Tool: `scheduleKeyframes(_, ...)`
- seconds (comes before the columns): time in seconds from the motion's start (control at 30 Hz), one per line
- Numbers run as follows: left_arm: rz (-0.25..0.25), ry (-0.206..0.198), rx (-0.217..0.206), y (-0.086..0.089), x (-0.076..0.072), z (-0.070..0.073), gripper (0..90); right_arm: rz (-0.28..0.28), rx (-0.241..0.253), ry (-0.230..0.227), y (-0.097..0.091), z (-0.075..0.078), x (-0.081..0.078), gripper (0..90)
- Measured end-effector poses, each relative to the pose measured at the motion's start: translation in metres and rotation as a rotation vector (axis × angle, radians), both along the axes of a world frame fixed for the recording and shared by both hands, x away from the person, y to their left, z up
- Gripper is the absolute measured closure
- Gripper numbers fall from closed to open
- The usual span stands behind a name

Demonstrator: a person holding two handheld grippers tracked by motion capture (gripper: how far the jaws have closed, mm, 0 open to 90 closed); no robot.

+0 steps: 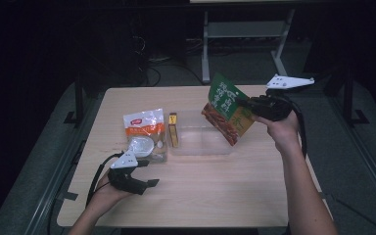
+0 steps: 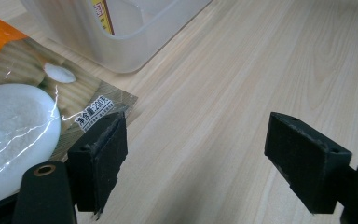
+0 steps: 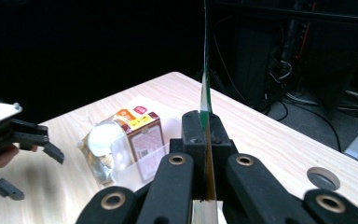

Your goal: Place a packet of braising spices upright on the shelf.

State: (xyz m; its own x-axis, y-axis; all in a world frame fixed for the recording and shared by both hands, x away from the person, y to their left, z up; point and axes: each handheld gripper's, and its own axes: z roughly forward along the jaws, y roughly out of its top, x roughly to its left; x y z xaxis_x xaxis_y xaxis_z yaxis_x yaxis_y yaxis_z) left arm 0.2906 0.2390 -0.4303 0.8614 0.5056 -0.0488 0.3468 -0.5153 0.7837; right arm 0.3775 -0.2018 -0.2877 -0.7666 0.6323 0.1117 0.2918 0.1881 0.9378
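Green snack pouch (image 1: 227,108) held up in my right gripper (image 1: 242,104) — above the clear tub (image 1: 200,142).

My right gripper's jaws are clamped on the pouch's edge, right of centre in the high view. My left gripper (image 1: 144,172) sits lower left on the surface (image 1: 215,191), jaws apart with nothing between them — just beside the white-and-orange bag (image 1: 144,134). A yellow box (image 1: 174,129) stands in the tub's left end.

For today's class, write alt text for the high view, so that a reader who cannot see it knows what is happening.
The right gripper holds a green and orange snack pouch in the air over a clear plastic box on a wooden table. The left gripper rests open on the table beside an orange and white bag.
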Motion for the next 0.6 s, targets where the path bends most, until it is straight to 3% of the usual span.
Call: scheduleKeyframes(0.6, -0.035, -0.014, 0.020, -0.004, -0.001, -0.004, 17.9, -0.042, -0.067, 0.030, 0.010, -0.009, 0.020, 90.0)
